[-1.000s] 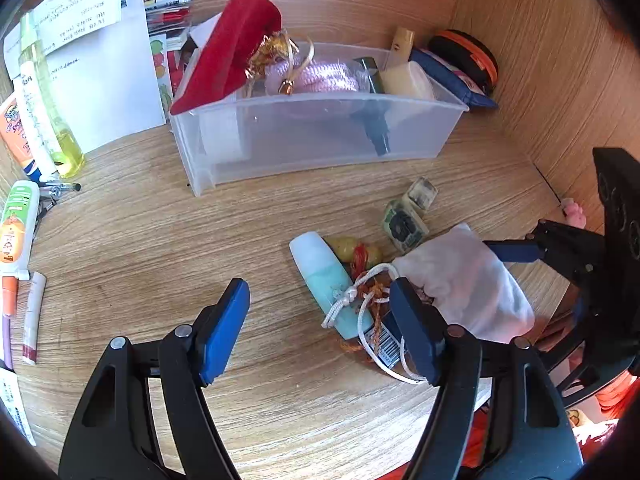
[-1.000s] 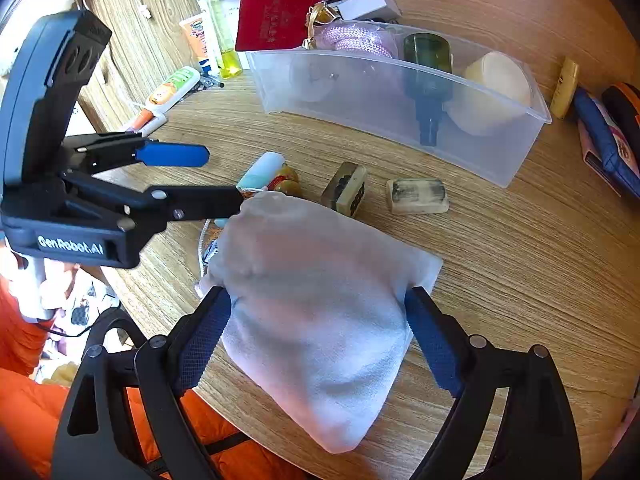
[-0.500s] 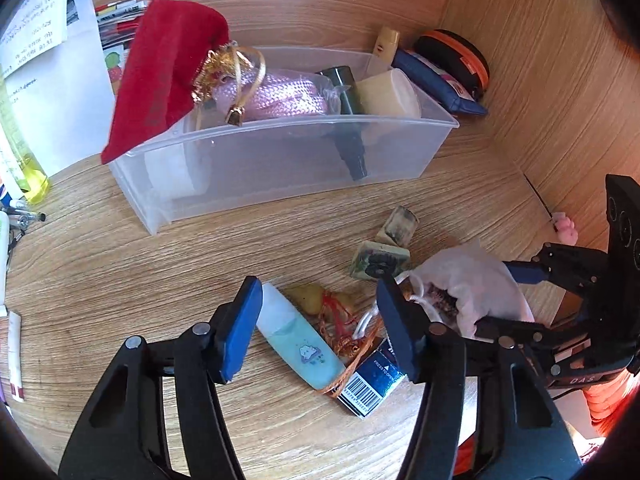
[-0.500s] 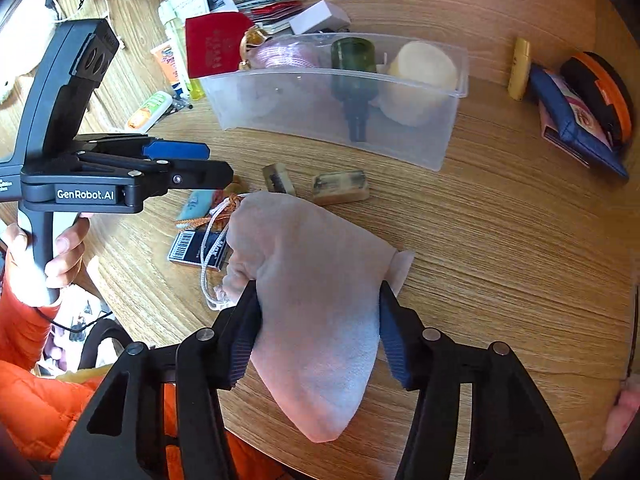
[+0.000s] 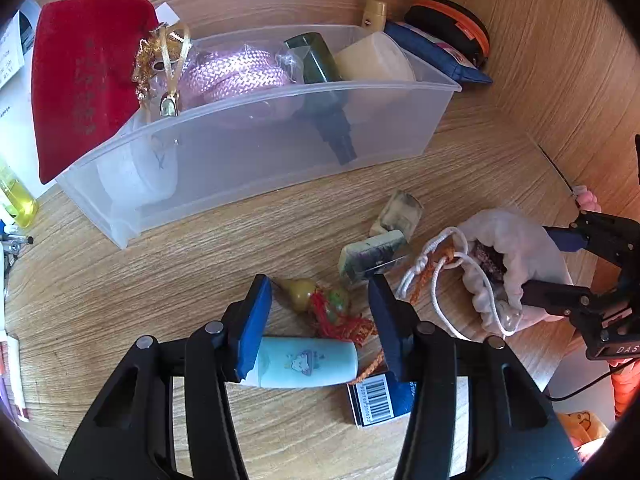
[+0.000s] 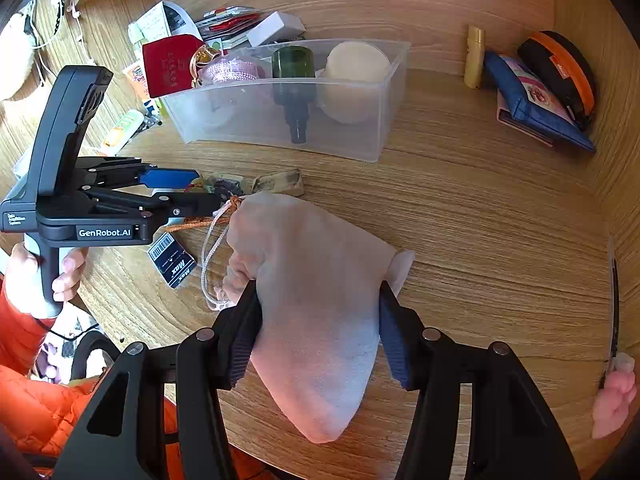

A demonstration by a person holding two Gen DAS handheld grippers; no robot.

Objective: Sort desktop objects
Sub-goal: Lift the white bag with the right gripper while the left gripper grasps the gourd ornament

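Matt wood-grain desk (image 6: 480, 208), translucent smooth plastic bin (image 5: 248, 152), soft white cloth pouch (image 6: 320, 300), red velvet pouch (image 5: 84, 76)

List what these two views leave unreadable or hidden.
- Pouch contents: left view shows only a dark patch in its mouth; right view, cloth covers it.
- Blue box: left view, left gripper finger covers part.
- Red pouch lettering: too blurred in both views.
- Right gripper: clamps the pouch.
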